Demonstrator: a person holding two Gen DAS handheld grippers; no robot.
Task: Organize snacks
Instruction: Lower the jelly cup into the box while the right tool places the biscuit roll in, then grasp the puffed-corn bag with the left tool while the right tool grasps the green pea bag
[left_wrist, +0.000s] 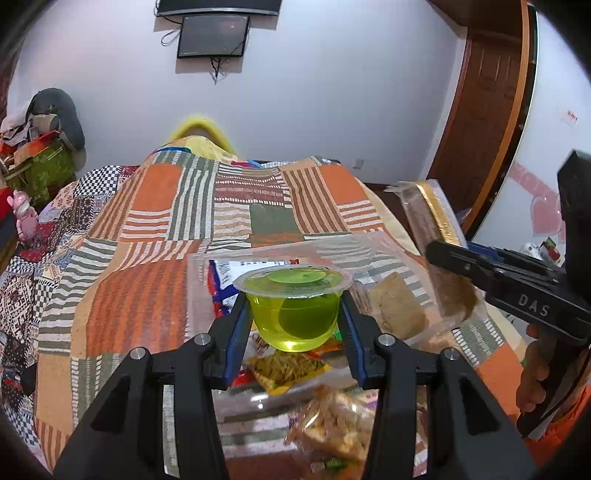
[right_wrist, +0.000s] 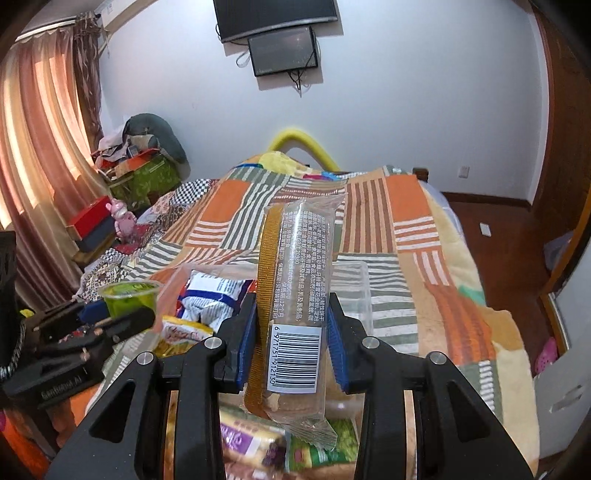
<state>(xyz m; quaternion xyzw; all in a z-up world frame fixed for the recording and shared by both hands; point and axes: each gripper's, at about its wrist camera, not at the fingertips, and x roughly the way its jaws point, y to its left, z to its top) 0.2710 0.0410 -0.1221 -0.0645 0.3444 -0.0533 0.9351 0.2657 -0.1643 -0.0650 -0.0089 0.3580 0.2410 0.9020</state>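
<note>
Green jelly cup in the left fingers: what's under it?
Under the green jelly cup, which the left gripper holds, sits a clear plastic bin with snack packets: a yellow one directly below, a blue-white one behind. The cup and fingers cover the rest.

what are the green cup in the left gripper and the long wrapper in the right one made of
Jelly cup: looks like thin clear glossy plastic, since the green filling shows through, sealed by a film lid with a crinkled rim.
Biscuit pack: looks like clear shiny plastic film, creased, with printed text and a barcode; the gold ribbed strip along its side may be a paper or foil tray.
</note>
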